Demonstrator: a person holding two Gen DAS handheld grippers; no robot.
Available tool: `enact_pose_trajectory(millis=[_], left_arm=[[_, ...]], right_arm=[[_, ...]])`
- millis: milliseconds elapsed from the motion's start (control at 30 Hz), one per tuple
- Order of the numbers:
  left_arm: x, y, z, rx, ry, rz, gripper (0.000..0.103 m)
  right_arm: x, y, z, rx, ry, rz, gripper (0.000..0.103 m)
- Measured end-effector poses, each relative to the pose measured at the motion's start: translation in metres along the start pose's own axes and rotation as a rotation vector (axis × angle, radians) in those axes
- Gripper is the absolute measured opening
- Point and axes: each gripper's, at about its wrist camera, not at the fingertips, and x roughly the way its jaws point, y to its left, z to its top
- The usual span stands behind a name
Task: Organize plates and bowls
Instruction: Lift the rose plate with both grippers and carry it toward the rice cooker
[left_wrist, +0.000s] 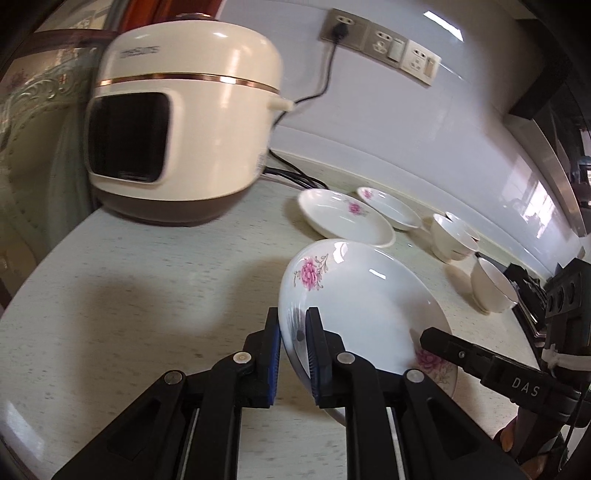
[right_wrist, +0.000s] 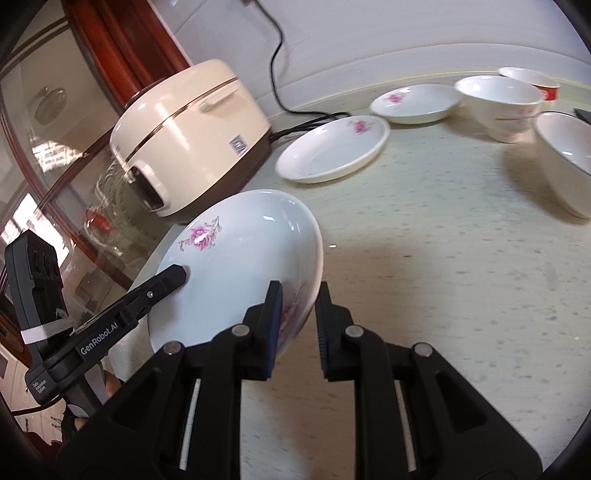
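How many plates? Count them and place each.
3. One plate is held tilted by the left gripper and right gripper. On the counter by the cooker: near plate, far plate. Others may be out of view.

The left gripper (left_wrist: 293, 334) is clamping the near rim of a flowered plate (left_wrist: 354, 291), which is tilting above the counter (left_wrist: 147, 295), while the right gripper (left_wrist: 434, 338) is touching its far edge. Two more plates (left_wrist: 345, 218) and two bowls (left_wrist: 454, 238) are sitting beyond, beside a rice cooker (left_wrist: 184, 118).
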Motion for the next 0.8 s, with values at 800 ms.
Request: enact_pose_trajectory(millis=[800], left_arm=[[-0.017, 0.094, 0.01, -0.162, -0.042, 0.136, 0.014]], right_arm=[[0.082, 0.09, 0.005, -0.111, 0.142, 0.091, 0.021]])
